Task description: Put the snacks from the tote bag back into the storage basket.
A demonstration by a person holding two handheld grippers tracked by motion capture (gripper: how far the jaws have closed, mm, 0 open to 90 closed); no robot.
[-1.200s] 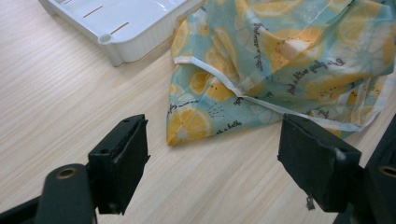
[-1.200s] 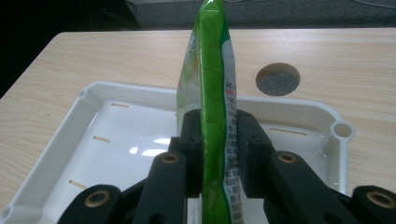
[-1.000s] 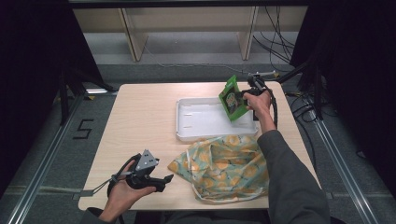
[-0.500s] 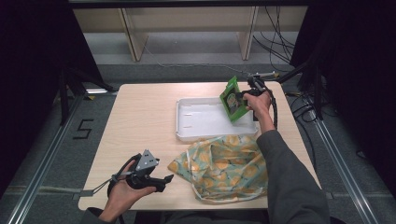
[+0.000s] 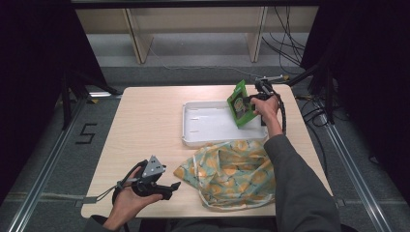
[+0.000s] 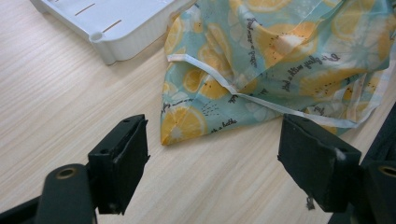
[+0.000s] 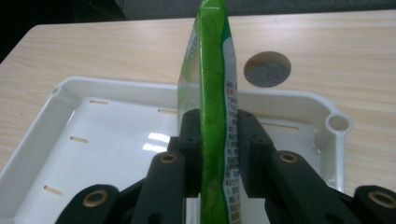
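Over the bare white tray (image 5: pixel 212 126), right tool (image 7: pixel 215 140) pinches a green packet (image 7: pixel 212 93); left tool (image 6: pixel 212 158) spread.

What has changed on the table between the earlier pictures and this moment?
Nothing has visibly changed. The right gripper holds the green packet above the white tray as before, and the left gripper rests open near the lemon-print bag, which lies in the same spot.

A flat, glossy green plastic snack pouch (image 5: pixel 239 103) stands upright on edge, tilted above the right end of a shallow white plastic tray (image 5: pixel 203 126) on the table.
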